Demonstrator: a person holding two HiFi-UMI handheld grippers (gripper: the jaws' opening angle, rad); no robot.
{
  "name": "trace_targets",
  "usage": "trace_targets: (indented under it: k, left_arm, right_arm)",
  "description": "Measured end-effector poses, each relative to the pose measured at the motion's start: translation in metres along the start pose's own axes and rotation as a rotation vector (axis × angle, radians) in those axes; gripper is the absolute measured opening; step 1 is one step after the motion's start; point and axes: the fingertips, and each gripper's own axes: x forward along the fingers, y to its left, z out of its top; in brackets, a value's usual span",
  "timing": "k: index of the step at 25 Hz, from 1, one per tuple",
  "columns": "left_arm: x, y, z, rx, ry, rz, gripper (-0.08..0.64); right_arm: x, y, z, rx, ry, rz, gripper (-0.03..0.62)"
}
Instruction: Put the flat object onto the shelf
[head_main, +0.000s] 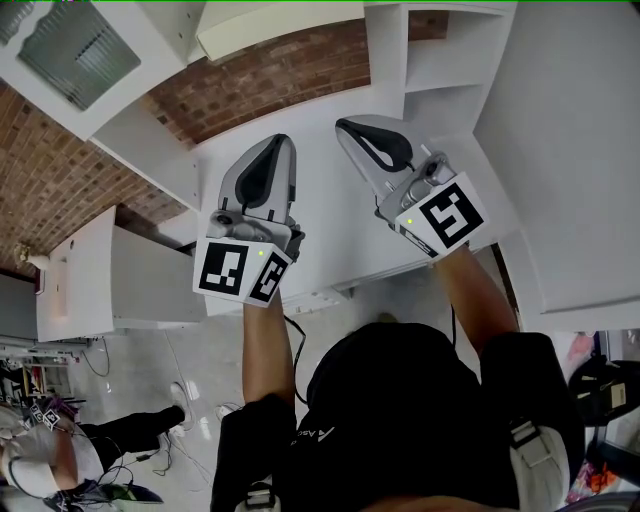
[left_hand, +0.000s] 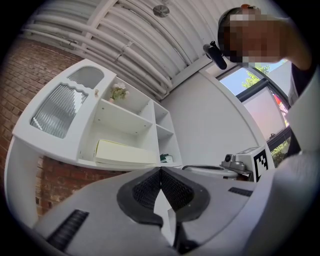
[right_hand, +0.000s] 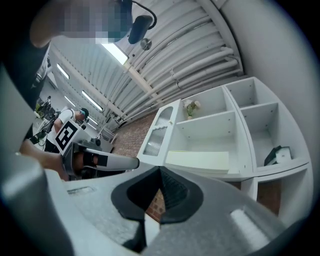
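Observation:
The flat object (head_main: 262, 33), a pale yellow slab, lies on the lower board of the white shelf unit (head_main: 140, 135). It shows in the left gripper view as the flat object (left_hand: 125, 152) and in the right gripper view as the flat object (right_hand: 197, 161), resting flat in the wide compartment. My left gripper (head_main: 279, 141) and right gripper (head_main: 344, 125) hover side by side over the white table (head_main: 330, 235), below the shelf and apart from the slab. Both point toward the shelf. The left gripper (left_hand: 161, 171) is shut with nothing in it, and so is the right gripper (right_hand: 160, 171).
A ribbed glass door (head_main: 75, 50) fronts the shelf's left part. A brick wall (head_main: 300, 65) runs behind. A small plant (left_hand: 117, 91) stands on the upper board. A small dark object (right_hand: 277, 154) sits in the right compartment. Another person (head_main: 45, 460) is at lower left.

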Motion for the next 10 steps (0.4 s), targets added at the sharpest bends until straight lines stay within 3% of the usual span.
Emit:
trace_targets:
  k: [10]
  left_arm:
    - [0.006,0.003,-0.003,-0.009,0.009,0.001,-0.002]
  right_arm:
    - [0.0,-0.015,0.004,-0.02,-0.009,-0.004,0.0]
